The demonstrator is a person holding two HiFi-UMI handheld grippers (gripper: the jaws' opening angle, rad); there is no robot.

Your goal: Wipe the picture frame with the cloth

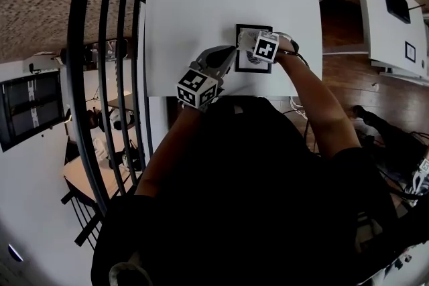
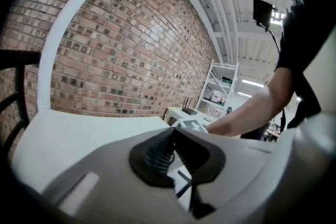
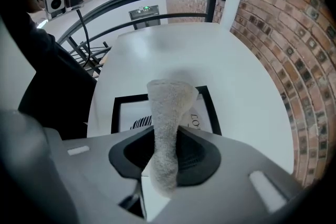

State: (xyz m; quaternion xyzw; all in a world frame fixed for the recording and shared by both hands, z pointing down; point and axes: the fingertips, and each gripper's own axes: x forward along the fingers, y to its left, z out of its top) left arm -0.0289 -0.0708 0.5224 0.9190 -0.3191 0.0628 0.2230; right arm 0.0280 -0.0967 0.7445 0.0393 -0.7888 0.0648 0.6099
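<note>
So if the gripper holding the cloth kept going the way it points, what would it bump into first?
Most likely the black-bordered picture frame lying flat on the white table. The right gripper clamps a fuzzy grey cloth in its jaws, tip over the frame. Whether it already touches is unclear.

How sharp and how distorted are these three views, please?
Head view: strong fisheye bows the table edges and the railing; evenly lit. Left gripper view: brick wall sharp but curved, the near body of the left gripper soft. Right gripper view: cloth and picture frame fairly crisp, corners dark.
</note>
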